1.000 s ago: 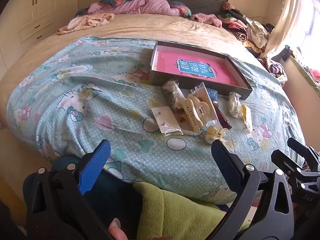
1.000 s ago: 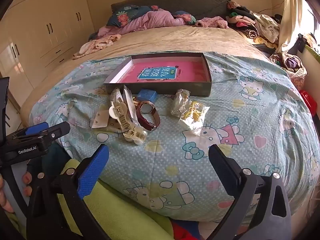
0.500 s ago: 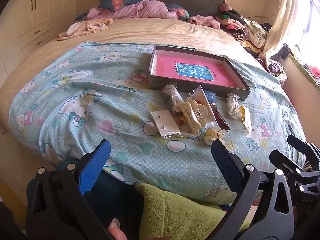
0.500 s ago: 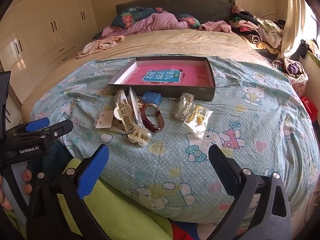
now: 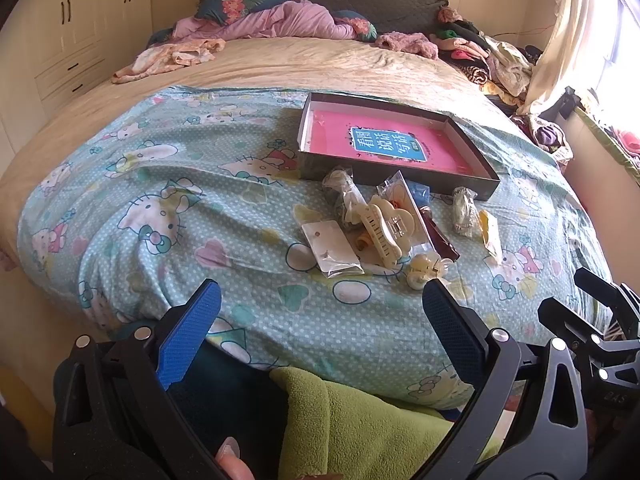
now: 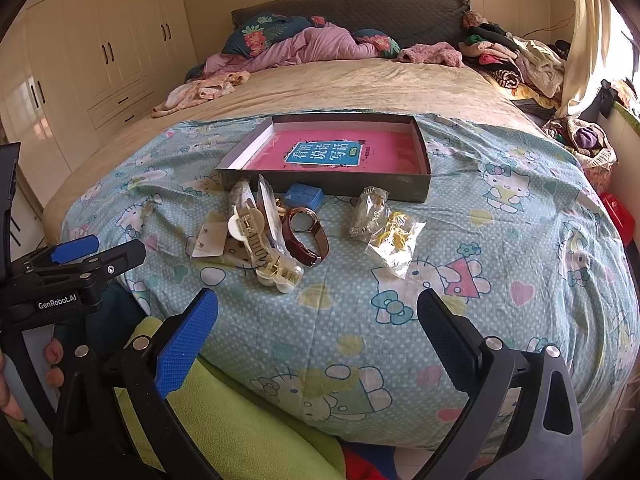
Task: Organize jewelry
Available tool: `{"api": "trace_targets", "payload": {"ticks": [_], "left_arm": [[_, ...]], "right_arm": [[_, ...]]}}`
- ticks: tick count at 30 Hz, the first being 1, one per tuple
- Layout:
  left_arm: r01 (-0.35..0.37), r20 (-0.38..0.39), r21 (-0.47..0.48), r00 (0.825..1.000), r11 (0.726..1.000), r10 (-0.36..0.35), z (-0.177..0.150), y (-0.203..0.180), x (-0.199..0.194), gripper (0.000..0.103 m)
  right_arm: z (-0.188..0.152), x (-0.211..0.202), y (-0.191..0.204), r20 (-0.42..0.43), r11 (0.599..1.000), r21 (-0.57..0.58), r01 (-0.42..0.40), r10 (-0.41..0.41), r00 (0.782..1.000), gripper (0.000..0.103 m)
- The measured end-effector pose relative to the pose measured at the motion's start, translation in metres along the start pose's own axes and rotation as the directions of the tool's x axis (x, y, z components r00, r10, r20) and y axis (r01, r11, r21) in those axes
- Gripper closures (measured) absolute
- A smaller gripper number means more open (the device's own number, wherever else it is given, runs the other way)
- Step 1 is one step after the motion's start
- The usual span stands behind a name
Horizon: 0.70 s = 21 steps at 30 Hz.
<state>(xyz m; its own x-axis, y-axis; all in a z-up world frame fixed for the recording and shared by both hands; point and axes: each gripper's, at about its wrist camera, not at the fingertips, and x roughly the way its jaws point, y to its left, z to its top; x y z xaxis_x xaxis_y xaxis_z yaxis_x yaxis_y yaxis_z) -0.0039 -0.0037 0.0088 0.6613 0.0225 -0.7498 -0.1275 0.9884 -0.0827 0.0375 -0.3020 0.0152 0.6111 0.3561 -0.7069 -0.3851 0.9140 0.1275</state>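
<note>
Left gripper [image 5: 320,312]: jaws spread wide, holding nothing, hovering at the near edge of the bed [image 5: 168,152]. Also seen at the left border of the right wrist view [image 6: 76,256].

Right gripper [image 6: 318,320]: jaws likewise spread wide, gripping nothing, at the near bed edge, just right of the left gripper.

Box [image 6: 420,148]: shallow, open, dark-walled, on the patterned sheet [image 6: 500,240] mid-bed. Pink book [image 6: 328,154] with a blue label lies flat inside.

Jewelry cluster, on the sheet just in front of the box, well apart from both grippers:
- Large clip [image 5: 386,226], cream, toothed, lying over plastic bags.
- Small clip [image 6: 280,274], cream, nearest the bed edge.
- Earring card [image 5: 332,248], white, in a clear sleeve, at the cluster's left.
- Watch [image 6: 306,234], brown strap, round face, beside the large clip.
- Blue case [image 6: 304,196], small, touching or nearly touching the box's front wall.
- Chain bag [image 6: 368,212], clear, to the right of the watch.
- Yellow bag [image 6: 394,240], clear with yellow pieces, overlapping the chain bag's near side.

Green cloth [image 6: 240,420]: below both grippers, at the foot of the bed.

Clothes heap [image 6: 512,60]: far right of the bed.
</note>
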Motion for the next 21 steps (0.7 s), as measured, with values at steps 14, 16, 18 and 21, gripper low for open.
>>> {"api": "trace_targets", "payload": {"ticks": [14,16,18,21], "left_arm": [[0.000,0.000,-0.001,1.000,1.000,0.000,0.0004,0.0002,-0.0006,0.008],[-0.001,0.001,-0.001,1.000,1.000,0.001,0.0004,0.0001,-0.0008,0.008],[0.000,0.001,-0.002,1.000,1.000,0.000,0.0002,0.0004,-0.0007,0.008],[0.000,0.002,-0.002,1.000,1.000,0.000,0.0001,0.0004,-0.0009,0.008]], "right_arm": [[0.0003,-0.0018,0.0017,0.005,1.000,-0.003,0.000,0.000,1.000,0.004],[0.0001,-0.0018,0.0018,0.006,1.000,-0.004,-0.001,0.001,1.000,0.004],[0.0003,-0.0017,0.0019,0.006,1.000,-0.003,-0.001,0.001,1.000,0.004],[0.0000,-0.0018,0.0020,0.007,1.000,-0.004,-0.001,0.001,1.000,0.004]]}}
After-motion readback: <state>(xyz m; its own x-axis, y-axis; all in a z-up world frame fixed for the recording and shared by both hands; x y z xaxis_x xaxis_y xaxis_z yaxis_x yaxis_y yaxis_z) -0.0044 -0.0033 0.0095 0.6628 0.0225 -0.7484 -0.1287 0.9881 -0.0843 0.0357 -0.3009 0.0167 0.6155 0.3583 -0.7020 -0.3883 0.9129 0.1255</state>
